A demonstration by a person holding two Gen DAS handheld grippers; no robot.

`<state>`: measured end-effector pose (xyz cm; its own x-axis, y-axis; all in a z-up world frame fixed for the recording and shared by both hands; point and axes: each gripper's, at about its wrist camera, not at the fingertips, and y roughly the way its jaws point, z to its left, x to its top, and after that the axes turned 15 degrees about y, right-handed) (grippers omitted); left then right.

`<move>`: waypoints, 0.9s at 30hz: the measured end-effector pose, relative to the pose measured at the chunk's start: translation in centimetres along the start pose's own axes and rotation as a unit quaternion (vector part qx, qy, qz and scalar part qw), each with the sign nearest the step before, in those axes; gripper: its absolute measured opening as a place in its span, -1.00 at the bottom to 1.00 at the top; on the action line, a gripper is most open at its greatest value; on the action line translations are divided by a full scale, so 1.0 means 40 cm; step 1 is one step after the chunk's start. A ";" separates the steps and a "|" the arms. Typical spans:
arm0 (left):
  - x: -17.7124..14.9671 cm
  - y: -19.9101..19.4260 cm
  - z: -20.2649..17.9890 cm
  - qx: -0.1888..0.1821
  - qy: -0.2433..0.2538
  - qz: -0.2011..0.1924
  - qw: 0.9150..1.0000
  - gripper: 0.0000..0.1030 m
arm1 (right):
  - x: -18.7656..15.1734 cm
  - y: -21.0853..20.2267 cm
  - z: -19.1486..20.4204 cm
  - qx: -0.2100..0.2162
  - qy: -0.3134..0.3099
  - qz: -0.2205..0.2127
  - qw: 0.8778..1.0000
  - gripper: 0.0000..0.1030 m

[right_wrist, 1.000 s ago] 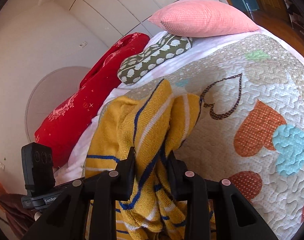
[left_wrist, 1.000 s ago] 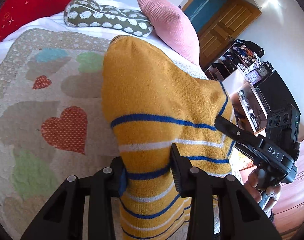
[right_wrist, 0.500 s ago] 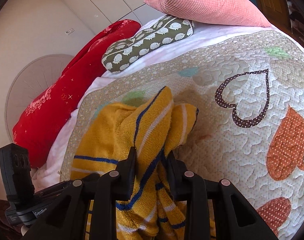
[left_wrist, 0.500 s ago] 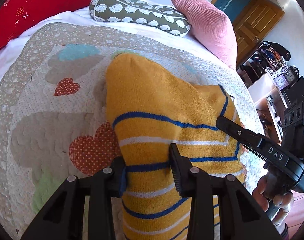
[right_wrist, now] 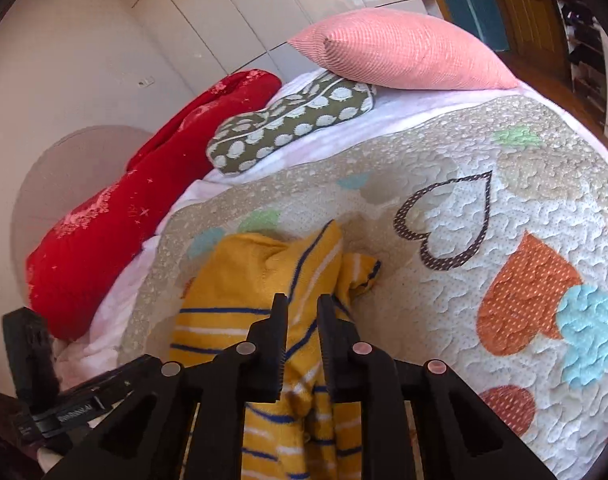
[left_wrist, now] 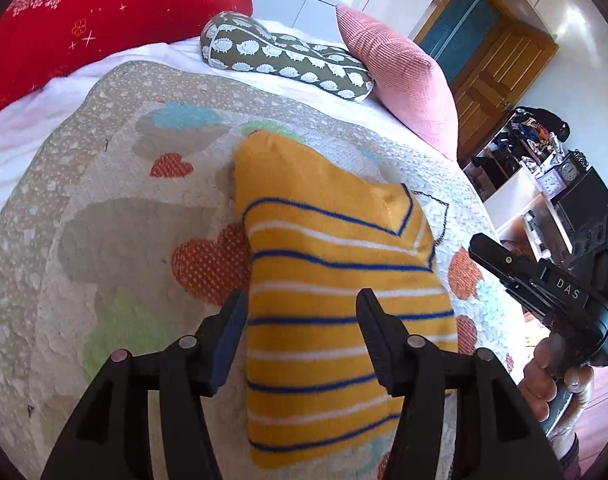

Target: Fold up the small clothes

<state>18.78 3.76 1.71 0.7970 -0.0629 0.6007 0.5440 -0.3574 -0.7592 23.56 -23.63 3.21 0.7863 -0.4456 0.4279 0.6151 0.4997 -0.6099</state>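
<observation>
A yellow knit garment with blue and white stripes lies folded on the heart-patterned quilt. My left gripper hovers over its near half. Its jaws are opening, one at the garment's left edge, the other over the stripes, and neither pad presses the cloth. In the right wrist view my right gripper is closing, with a raised fold of the garment running up between its narrow jaws. Seen from the left wrist, the right gripper sits just right of the garment, with a person's hand on its handle.
At the head of the bed lie a red cushion, a green patterned pillow and a pink pillow. Beyond the bed's right edge, a cluttered shelf with clocks stands by a wooden door.
The left jaws have spread and let go of the garment, which has sunk flat onto the quilt. The right jaws have narrowed on the fold. Both grippers came lower toward the bed.
</observation>
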 end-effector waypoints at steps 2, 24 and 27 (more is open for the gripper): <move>-0.044 0.025 -0.010 -0.008 -0.007 0.018 1.000 0.08 | -0.032 0.009 0.000 0.041 0.015 0.042 0.998 -0.73; -0.261 -0.099 -0.107 0.041 0.012 0.012 0.999 0.21 | -0.277 -0.022 -0.121 -0.025 -0.026 0.079 0.996 -0.89; -0.293 -0.128 -0.117 0.055 0.023 0.011 0.998 0.21 | -0.244 -0.044 -0.142 -0.065 -0.016 0.046 0.997 -0.90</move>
<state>5.42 1.96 -0.27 0.7977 -0.1135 0.5923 0.5538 -0.2513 -0.7939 14.49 -24.38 -3.69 0.8421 -0.3777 0.3850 0.5285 0.4359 -0.7285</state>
